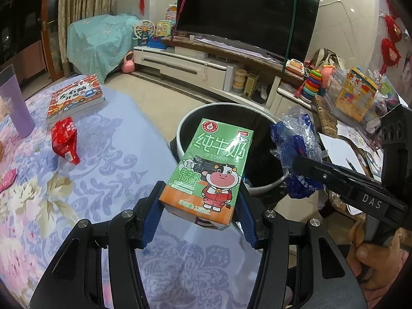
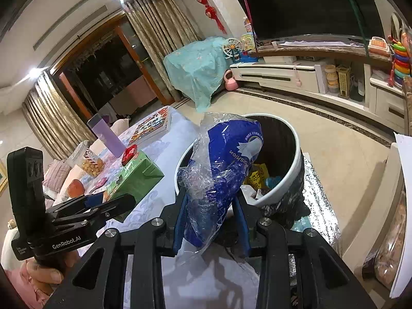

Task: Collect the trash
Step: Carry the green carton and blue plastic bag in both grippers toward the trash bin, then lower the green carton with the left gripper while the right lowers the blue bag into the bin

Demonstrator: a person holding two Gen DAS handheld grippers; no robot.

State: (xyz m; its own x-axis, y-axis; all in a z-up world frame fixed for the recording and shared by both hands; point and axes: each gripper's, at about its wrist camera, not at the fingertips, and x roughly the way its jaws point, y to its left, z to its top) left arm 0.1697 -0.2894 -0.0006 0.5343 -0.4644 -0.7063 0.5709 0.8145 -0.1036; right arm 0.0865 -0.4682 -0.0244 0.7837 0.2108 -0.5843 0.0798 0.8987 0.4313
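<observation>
My left gripper (image 1: pixel 199 204) is shut on a green milk carton (image 1: pixel 211 164) with a cartoon cow, held just over the near rim of the round trash bin (image 1: pixel 185 126). My right gripper (image 2: pixel 209 216) is shut on a crumpled blue and clear plastic wrapper (image 2: pixel 224 159), held at the bin's near rim (image 2: pixel 300 154). The wrapper also shows in the left wrist view (image 1: pixel 296 141), right of the carton. The bin has a white rim and a black liner and holds some trash. A red snack packet (image 1: pixel 64 140) lies on the floral tablecloth to the left.
A children's book (image 1: pixel 74 97) and a purple cup (image 1: pixel 15 103) stand on the table (image 1: pixel 103 170). A TV stand (image 1: pixel 195 67) with toys runs along the far wall. A cluttered side table (image 1: pixel 347 134) is right of the bin.
</observation>
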